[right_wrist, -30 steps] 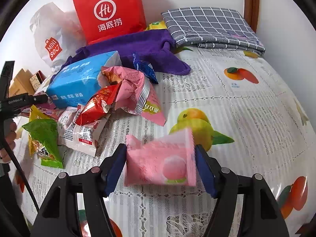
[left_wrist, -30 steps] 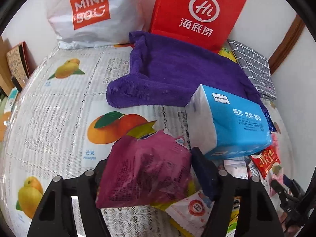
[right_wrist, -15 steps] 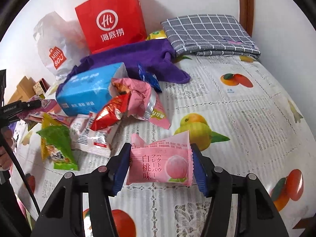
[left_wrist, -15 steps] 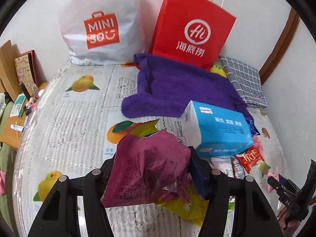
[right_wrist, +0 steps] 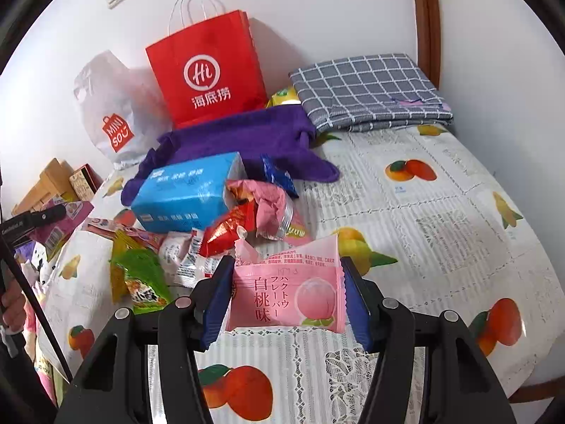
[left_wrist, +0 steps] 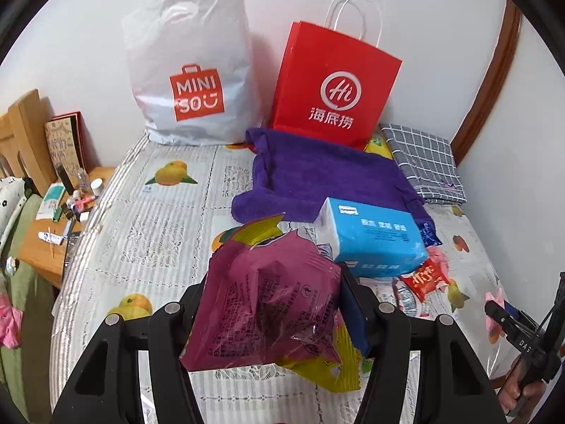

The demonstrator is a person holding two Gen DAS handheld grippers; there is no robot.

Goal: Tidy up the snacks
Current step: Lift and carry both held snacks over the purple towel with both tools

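Note:
My left gripper [left_wrist: 275, 304] is shut on a magenta snack bag [left_wrist: 268, 300] and holds it above the table; a yellow packet [left_wrist: 332, 371] lies under it. My right gripper [right_wrist: 286, 300] is shut on a pink peach snack packet [right_wrist: 286, 296], held above the fruit-print tablecloth [right_wrist: 441, 219]. A pile of snacks lies by a blue tissue pack [right_wrist: 187, 194]: a red packet [right_wrist: 229, 229], a pink wrapper [right_wrist: 272, 212], a green bag [right_wrist: 141, 279] and a blue packet [right_wrist: 279, 176]. The tissue pack [left_wrist: 374, 236] and red packet [left_wrist: 423, 279] also show in the left wrist view.
A red paper bag [left_wrist: 335, 84] and a white Miniso bag [left_wrist: 190, 70] stand against the back wall. A purple towel [left_wrist: 317, 180] and a grey checked cloth [left_wrist: 427, 162] lie behind the snacks. A wooden side table [left_wrist: 60, 219] with small items stands left.
Both grippers have risen and pulled back from the table with their packets still held, so more of the table and the bags shows.

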